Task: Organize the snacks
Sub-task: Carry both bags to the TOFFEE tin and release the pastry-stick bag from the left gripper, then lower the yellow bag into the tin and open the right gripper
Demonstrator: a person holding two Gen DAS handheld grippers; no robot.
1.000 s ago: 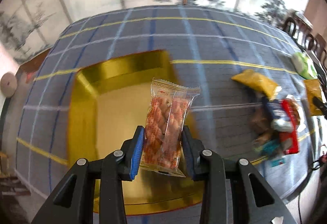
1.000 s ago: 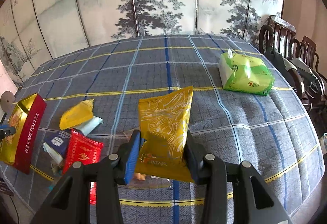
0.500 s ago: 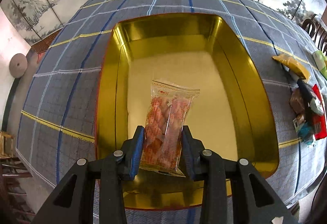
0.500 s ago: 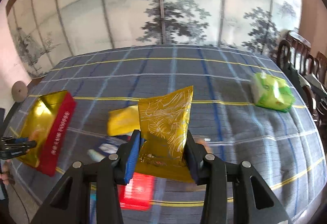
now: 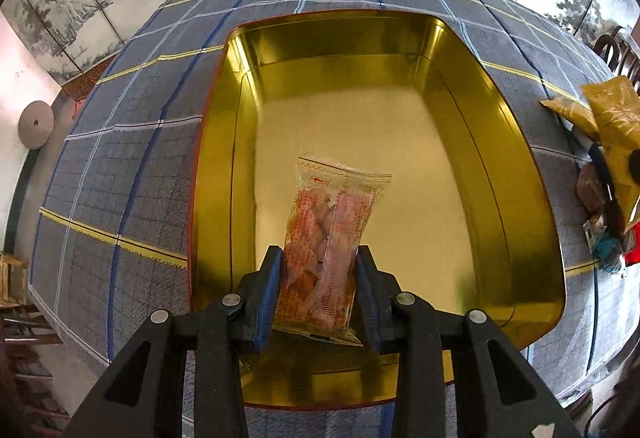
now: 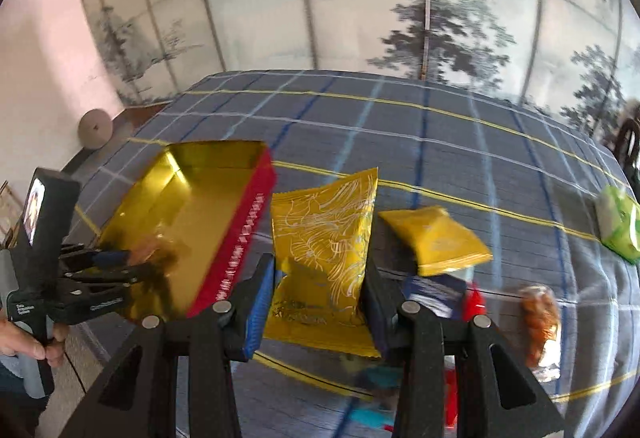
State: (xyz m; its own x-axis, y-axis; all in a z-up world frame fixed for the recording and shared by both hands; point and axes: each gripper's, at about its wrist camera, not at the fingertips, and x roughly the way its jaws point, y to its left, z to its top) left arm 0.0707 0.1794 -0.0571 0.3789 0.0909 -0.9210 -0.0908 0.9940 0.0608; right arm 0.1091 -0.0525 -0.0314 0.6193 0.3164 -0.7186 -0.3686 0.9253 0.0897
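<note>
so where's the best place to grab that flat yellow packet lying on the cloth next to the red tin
Take the yellow packet across its short width near the middle, coming straight down from above. It lies flat and puffy on the tablecloth, so a side approach would probably just push it. Its far edges look clear; the near edge sits by the pile of other snacks, so keep the jaws off that side.

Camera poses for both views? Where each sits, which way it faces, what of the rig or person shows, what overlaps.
Left wrist: on the left gripper, looking steeply down into the gold tin; its fingers pinch a clear snack packet.
Right wrist: on the right gripper, facing across the plaid table; holds a yellow pouch; a hand shows at left.
Shared: tin, table, pouch, left gripper.
</note>
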